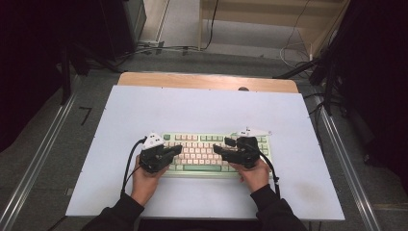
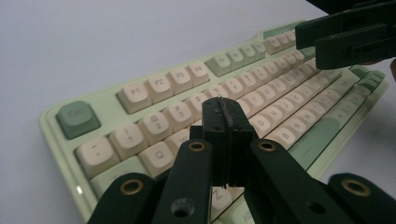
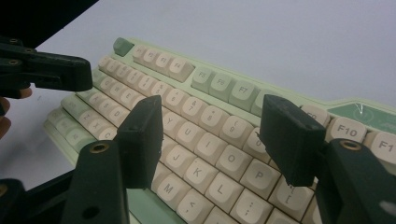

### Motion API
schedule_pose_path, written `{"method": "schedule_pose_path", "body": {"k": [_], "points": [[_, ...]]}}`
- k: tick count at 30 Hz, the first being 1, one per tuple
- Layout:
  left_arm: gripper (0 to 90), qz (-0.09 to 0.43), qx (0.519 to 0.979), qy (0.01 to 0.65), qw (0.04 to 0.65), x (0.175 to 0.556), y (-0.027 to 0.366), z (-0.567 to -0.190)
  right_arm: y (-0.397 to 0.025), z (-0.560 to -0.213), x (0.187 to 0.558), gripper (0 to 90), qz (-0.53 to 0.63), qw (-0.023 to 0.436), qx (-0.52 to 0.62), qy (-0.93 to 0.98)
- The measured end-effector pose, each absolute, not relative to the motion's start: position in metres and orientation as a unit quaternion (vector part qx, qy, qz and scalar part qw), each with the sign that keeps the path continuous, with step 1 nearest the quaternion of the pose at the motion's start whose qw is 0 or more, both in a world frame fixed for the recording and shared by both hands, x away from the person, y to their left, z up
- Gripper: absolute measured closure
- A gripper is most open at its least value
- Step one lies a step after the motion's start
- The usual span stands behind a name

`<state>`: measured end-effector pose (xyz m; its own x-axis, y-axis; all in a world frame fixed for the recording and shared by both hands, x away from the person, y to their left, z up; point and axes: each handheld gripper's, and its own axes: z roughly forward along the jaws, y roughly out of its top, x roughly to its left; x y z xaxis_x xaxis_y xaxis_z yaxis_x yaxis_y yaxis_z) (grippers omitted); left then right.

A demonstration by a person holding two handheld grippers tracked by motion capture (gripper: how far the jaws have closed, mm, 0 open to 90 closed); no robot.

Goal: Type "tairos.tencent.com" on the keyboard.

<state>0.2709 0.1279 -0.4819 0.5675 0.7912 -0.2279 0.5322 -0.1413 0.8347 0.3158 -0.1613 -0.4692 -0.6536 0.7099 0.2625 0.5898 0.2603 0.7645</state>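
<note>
**Two grippers, one keyboard: typing with pincers**

Dim room, cables on the floor, and in the middle a white table taking up most of the high view. Near the front edge we've got the green keyboard with cream keys, sitting square to us. Our left gripper hovers over the left letter rows with its jaws pressed together into one blunt tip, nothing pinched. Our right gripper hangs over the right side, jaws spread wide above the J-K-L area. Tip from us: close the right one too, then come straight down on one key so the neighbours don't get clipped.
</note>
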Motion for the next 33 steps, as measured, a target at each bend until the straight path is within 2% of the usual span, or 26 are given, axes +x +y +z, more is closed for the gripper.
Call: {"method": "schedule_pose_path", "body": {"k": [10,33], "points": [[90.0,0.126,0.756,0.440,0.468,0.288,0.101,-0.484,-0.165,-0.471,0.316,37.6,0.450,0.067,0.415,0.788],[90.0,0.117,0.771,0.446,0.440,0.296,0.093,-0.491,-0.167,-0.469,0.316,37.2,0.455,0.070,0.418,0.783]]}}
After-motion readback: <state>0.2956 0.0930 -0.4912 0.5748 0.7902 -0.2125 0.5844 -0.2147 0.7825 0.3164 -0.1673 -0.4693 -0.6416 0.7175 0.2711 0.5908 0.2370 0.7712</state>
